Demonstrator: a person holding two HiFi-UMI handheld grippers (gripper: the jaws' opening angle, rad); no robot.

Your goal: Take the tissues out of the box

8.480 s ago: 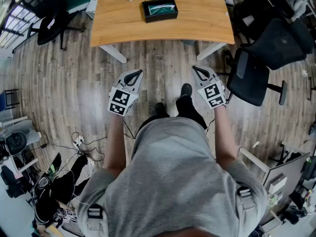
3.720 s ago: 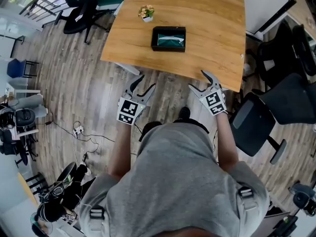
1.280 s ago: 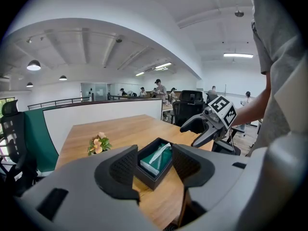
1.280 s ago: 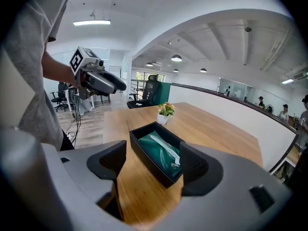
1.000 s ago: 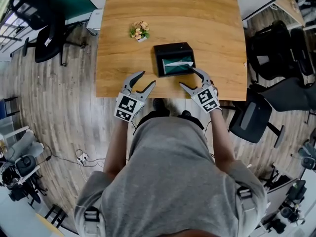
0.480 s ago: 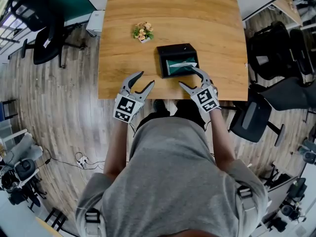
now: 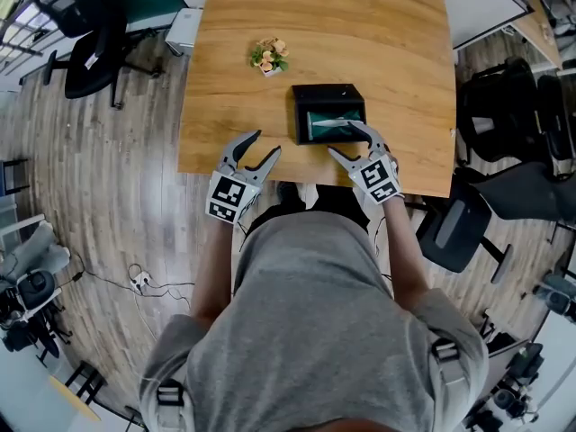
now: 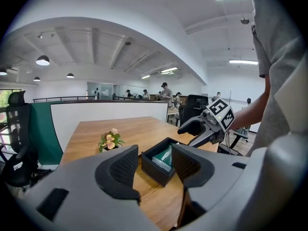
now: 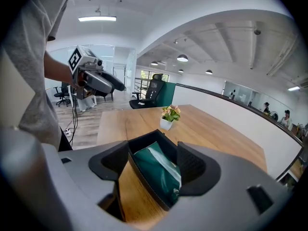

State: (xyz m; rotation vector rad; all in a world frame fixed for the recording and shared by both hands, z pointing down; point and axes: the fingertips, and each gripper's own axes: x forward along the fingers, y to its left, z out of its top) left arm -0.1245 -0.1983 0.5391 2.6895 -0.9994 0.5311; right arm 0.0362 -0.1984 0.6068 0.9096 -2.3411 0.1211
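A black open-top box (image 7: 328, 95) stands on the wooden table (image 7: 378, 43) with a dark green tissue pack (image 7: 335, 122) inside it. My right gripper (image 7: 346, 141) is at the box's near right corner, one fingertip (image 7: 355, 127) over the pack. Its jaws are closing, and in the right gripper view (image 9: 154, 163) the pack (image 9: 159, 170) and the box's near wall (image 9: 142, 146) lie between pads that touch nothing. My left gripper (image 7: 261, 144) is open and empty over the table's near edge, left of the box (image 8: 155, 169).
A small potted flower (image 7: 270, 57) stands on the table left of and beyond the box. Black office chairs stand on the left (image 7: 90, 48) and right (image 7: 508, 115) of the table, another (image 7: 459, 228) by my right arm.
My right gripper has edged forward, so its far fingertip now reaches over the box's near right corner. The left gripper has hardly moved.
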